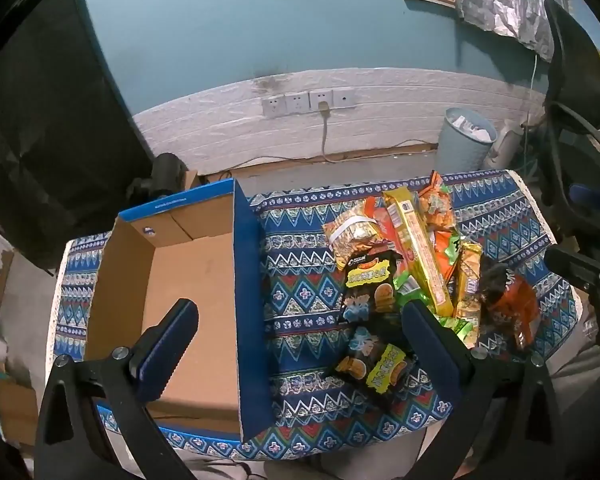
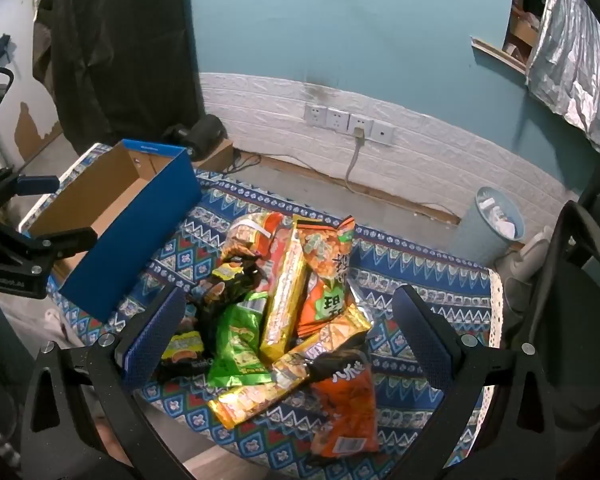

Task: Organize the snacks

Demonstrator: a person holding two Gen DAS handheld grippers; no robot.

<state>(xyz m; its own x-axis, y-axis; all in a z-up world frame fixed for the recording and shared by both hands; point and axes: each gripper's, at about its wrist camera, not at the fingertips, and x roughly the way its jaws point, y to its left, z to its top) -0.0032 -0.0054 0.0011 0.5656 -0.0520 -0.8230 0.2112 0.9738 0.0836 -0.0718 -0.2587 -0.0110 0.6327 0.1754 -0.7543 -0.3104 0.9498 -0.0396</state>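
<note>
The left gripper is hovering spread between the blue cardboard box and snack pile. The right gripper is hanging wide open over the long gold biscuit pack.

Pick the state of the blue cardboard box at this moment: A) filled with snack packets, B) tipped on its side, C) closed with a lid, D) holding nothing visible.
D: the blue cardboard box stands open and upright, only its bare brown floor showing, while the snack packets are piled beside it on the patterned tablecloth.
</note>
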